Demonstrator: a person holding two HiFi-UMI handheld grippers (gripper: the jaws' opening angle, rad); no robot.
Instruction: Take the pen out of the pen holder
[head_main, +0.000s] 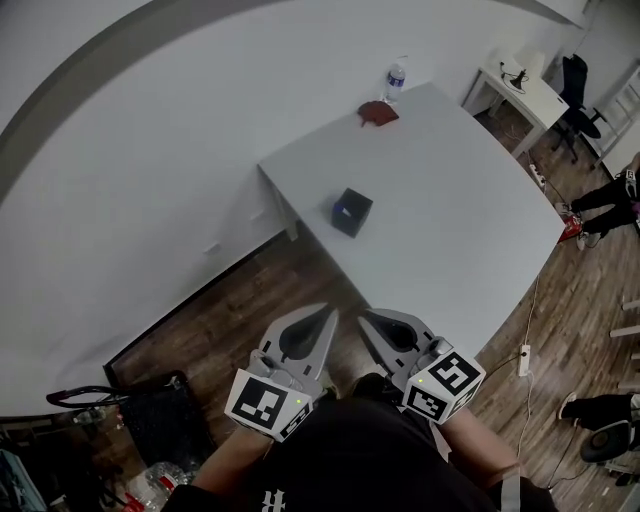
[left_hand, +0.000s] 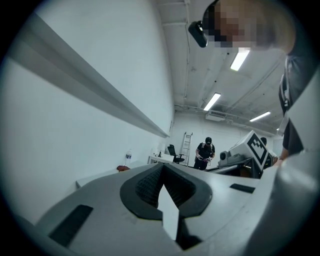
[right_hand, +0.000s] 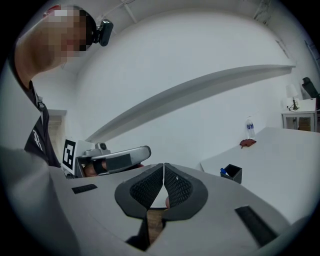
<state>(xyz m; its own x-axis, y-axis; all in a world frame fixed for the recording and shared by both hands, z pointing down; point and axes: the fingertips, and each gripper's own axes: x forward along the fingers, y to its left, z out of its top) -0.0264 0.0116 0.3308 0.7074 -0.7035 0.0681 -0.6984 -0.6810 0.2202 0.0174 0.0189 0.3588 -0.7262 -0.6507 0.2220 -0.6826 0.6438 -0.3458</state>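
Observation:
A dark square pen holder (head_main: 351, 211) stands near the front left corner of the white table (head_main: 450, 220), with a blue pen (right_hand: 223, 171) poking from it in the right gripper view, where the holder (right_hand: 233, 173) lies ahead and to the right. My left gripper (head_main: 330, 314) and right gripper (head_main: 363, 319) hover side by side above the wooden floor, well short of the table. Both are shut with nothing between the jaws. In their own views the left gripper (left_hand: 163, 166) and right gripper (right_hand: 163, 165) show tips that meet.
A water bottle (head_main: 394, 82) and a red-brown object (head_main: 379, 113) sit at the table's far edge by the white wall. A second desk (head_main: 520, 85) and an office chair (head_main: 578, 90) stand at the back right. A black basket (head_main: 160, 420) is at lower left. Another person (left_hand: 204, 150) stands far off.

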